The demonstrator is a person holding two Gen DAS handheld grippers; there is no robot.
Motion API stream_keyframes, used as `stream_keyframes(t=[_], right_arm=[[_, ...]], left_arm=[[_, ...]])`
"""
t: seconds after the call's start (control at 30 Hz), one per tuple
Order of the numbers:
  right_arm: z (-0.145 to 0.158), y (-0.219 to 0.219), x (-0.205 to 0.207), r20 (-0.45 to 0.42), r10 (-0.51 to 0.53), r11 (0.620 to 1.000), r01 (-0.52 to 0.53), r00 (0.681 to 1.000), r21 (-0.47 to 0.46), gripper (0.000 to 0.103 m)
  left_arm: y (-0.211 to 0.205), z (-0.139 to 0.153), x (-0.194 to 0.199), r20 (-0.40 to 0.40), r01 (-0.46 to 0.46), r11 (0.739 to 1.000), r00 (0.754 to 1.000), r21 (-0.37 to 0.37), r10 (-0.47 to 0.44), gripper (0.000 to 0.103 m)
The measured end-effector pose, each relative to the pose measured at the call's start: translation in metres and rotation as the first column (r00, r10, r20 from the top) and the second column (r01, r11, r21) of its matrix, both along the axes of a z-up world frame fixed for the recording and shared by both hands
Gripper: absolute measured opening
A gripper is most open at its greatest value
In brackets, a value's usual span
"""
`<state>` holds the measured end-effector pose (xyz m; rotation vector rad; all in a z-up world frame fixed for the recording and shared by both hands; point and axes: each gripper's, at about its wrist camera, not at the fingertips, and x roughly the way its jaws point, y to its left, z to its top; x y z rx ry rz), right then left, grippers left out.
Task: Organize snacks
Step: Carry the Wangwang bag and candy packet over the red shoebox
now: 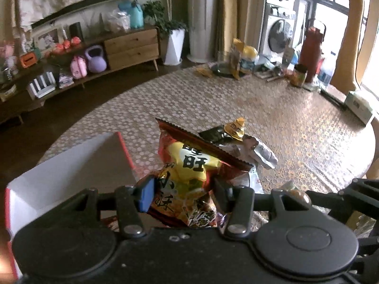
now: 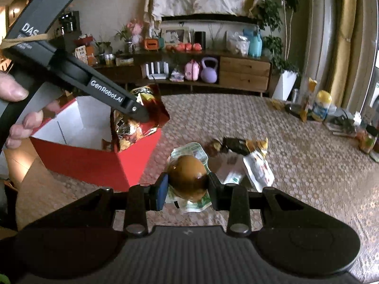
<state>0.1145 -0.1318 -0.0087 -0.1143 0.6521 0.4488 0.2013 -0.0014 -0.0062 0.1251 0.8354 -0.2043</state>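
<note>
My left gripper is shut on a red and yellow snack bag and holds it over the right corner of the red box with a white inside. In the right wrist view the left gripper holds that bag above the box. My right gripper is shut on a packet holding a brown egg-shaped snack, just above the table. More snack packets lie on the table beyond it; they also show in the left wrist view.
The round table has a patterned cloth. Jars, bottles and bags stand along its far right edge. A wooden sideboard stands by the far wall. A tissue box sits at the table's right edge.
</note>
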Motion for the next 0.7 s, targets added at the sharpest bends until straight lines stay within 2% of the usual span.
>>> stream_keyframes(t=[0.43,0.7], right_arm=[[0.040,0.062,-0.007,0.055,0.069,0.997,-0.070,0.996,0.023,0.035],[0.047,0.105,0.008,0.030,0.101,0.994,-0.102,0.994,0.049,0.035]], left_arm=[[0.069,0.026,-0.046,0.055,-0.119,0.992,0.991,-0.042,0.121,0.050],[0.114,0.029,-0.065,0.061,-0.190,0.981,0.979,-0.041,0.193,0.050]])
